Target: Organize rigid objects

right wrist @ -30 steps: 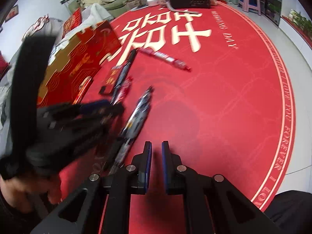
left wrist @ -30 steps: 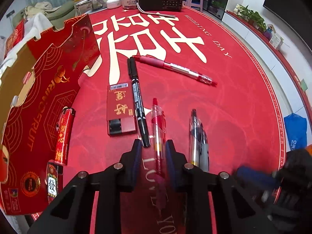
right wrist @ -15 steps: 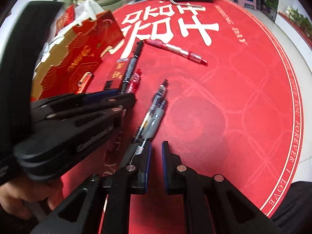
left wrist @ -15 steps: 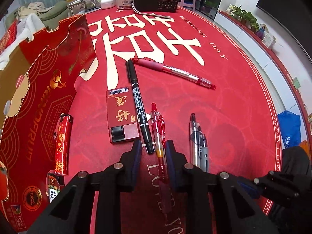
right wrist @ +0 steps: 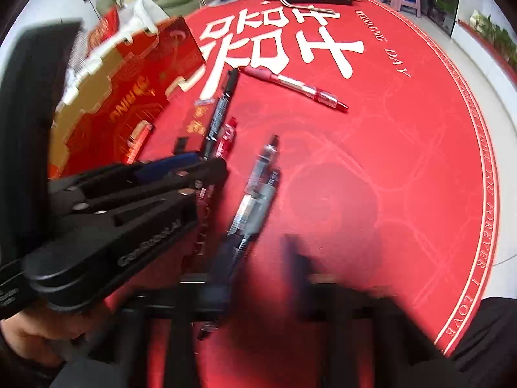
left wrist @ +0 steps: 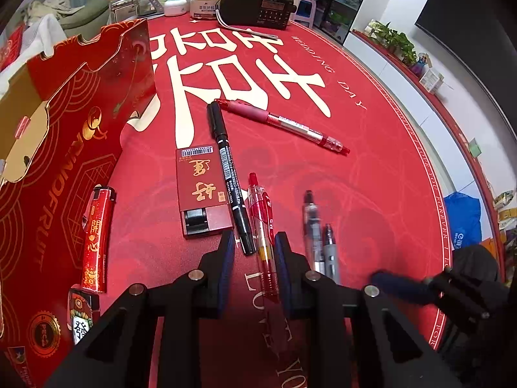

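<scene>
My left gripper (left wrist: 253,258) hangs low over the red tablecloth (left wrist: 371,168), its jaws a little apart. A red clear pen (left wrist: 261,229) lies between them on the cloth; the pads do not press on it. A black marker (left wrist: 229,174) and a flat red box (left wrist: 202,190) lie just to its left. Right of it, a clear black pen (left wrist: 310,226) and a grey pen (left wrist: 329,252) lie side by side. My right gripper (right wrist: 258,274) is blurred with its jaws opening. The near ends of both pens (right wrist: 258,194) reach between them, close by the left finger, untouched.
A red cardboard box (left wrist: 58,148) stands open at the left, with a red lighter (left wrist: 97,239) and a small tile (left wrist: 82,317) in it. Another red pen (left wrist: 284,124) lies farther off. A black radio (left wrist: 258,9) and jars stand at the far edge.
My right gripper's jaws, shut before, have spread wide and it has shifted left toward the two pens. The left gripper has tipped slightly, and the red pen stays between its jaws.
</scene>
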